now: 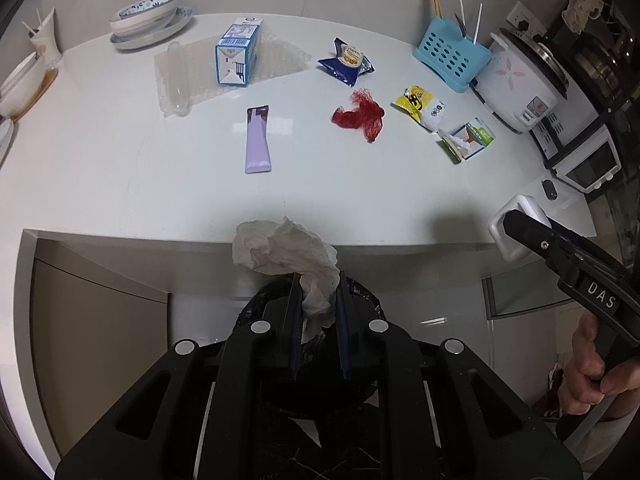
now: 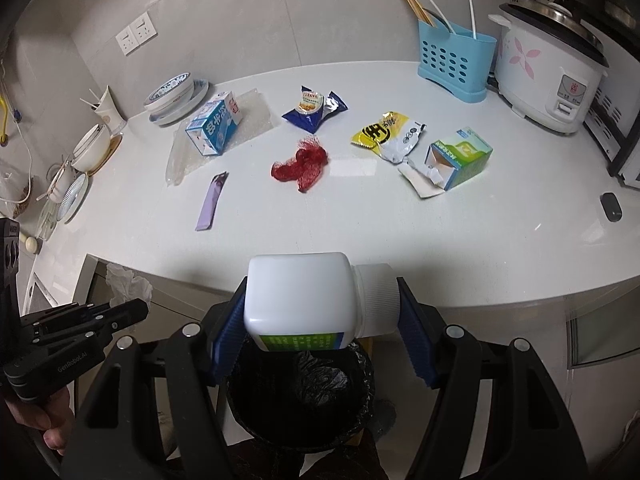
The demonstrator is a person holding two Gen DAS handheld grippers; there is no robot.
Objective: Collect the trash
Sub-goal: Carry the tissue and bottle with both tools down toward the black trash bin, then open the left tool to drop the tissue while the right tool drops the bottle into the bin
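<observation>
— White counter (image 1: 120, 168); any writing?
— "DAS" on the right hand-held gripper (image 2: 320, 312), clamped on a white plastic bottle (image 2: 300, 300) — above the black-lined bin (image 2: 300, 408).
— Left?
— "GenRoboLAI"; left hand-held gripper (image 1: 316, 304) pinches crumpled white tissue (image 1: 284, 252) over the bin.

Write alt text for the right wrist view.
The right tool grips a white plastic bottle sideways above a black-lined trash bin. Behind it, a white counter holds wrappers, cartons and red netting; the left tool holds a crumpled tissue.
</observation>
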